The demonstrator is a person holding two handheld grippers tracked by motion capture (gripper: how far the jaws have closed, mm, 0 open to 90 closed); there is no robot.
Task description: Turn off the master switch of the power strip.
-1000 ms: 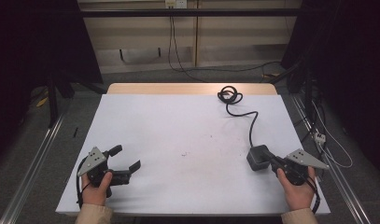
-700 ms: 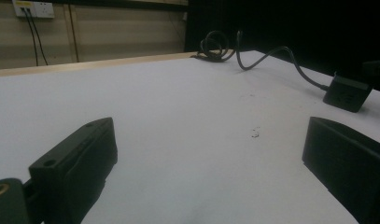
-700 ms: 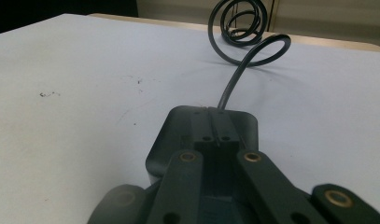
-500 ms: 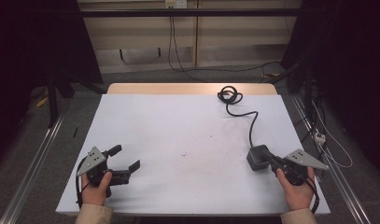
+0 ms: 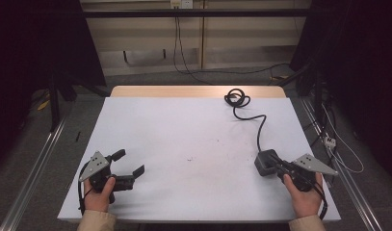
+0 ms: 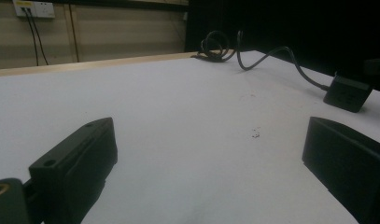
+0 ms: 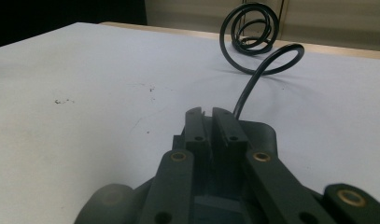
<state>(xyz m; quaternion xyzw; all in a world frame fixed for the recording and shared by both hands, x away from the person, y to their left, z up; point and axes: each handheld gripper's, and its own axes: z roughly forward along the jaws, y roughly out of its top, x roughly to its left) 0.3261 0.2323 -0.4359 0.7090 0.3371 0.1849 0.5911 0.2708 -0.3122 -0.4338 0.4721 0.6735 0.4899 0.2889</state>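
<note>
Small black plastic power adapter block (image 5: pixel 267 162) sits on the white desk (image 5: pixel 184 130), near its right front edge. Its black cable (image 5: pixel 259 126) runs back from the block to a coil (image 5: pixel 237 98). Right hand-held gripper (image 5: pixel 279 166) is at the block, jaws nearly closed together over its top; actual grip uncertain. Left hand-held gripper (image 5: pixel 128 162), far left of the block, gapes wide, empty. Risk: a pinch this shallow may slip, and the stiff cable could tug the block loose.

Bright even tabletop — dark, murky surroundings
</note>
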